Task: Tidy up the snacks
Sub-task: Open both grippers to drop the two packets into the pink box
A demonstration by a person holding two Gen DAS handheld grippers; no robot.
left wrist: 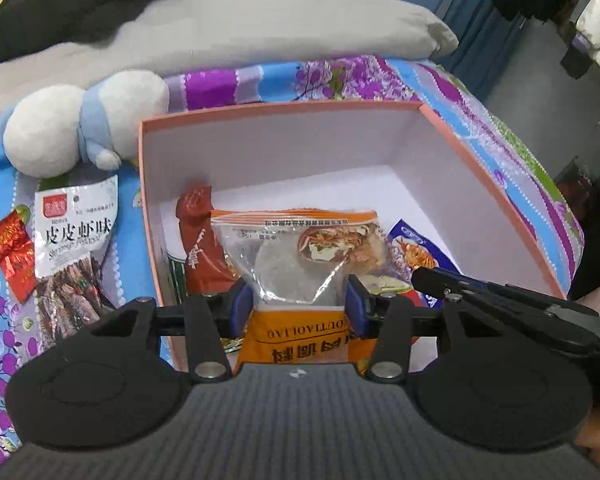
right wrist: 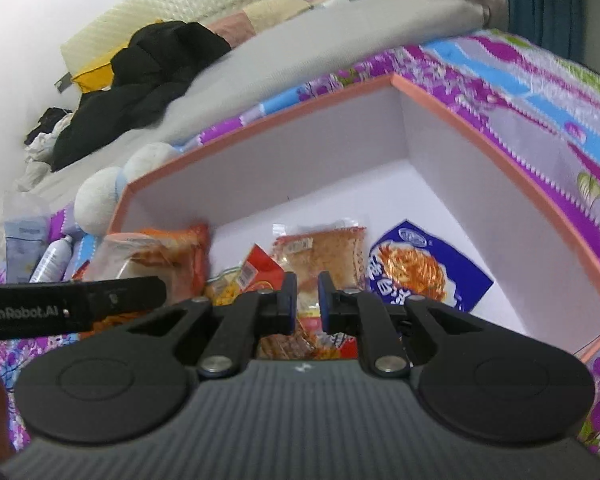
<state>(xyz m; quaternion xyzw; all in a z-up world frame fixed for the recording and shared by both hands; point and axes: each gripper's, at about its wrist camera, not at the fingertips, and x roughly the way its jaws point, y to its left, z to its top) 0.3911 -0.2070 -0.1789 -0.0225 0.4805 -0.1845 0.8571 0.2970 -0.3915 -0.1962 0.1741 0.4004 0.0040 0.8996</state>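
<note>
My left gripper (left wrist: 298, 304) is shut on an orange-and-clear seasoning packet (left wrist: 296, 256) and holds it over the near left part of a pink box (left wrist: 280, 110). Inside the box lie a dark red packet (left wrist: 200, 240) and a blue noodle packet (left wrist: 410, 240). In the right wrist view my right gripper (right wrist: 308, 302) has its pads almost together on a red snack packet (right wrist: 332, 342), low over the box (right wrist: 260, 120). Beyond it lie a cake packet (right wrist: 332, 252) and the blue noodle packet (right wrist: 424, 268). The orange packet (right wrist: 156, 256) shows at the left.
The box sits on a purple-and-blue flowered bedspread (left wrist: 340, 76). Left of it lie a shrimp-flavour snack packet (left wrist: 76, 240), a small red packet (left wrist: 14, 256) and a white plush toy (left wrist: 60, 128). A grey quilt (left wrist: 300, 20) is behind; bottles (right wrist: 52, 260) stand far left.
</note>
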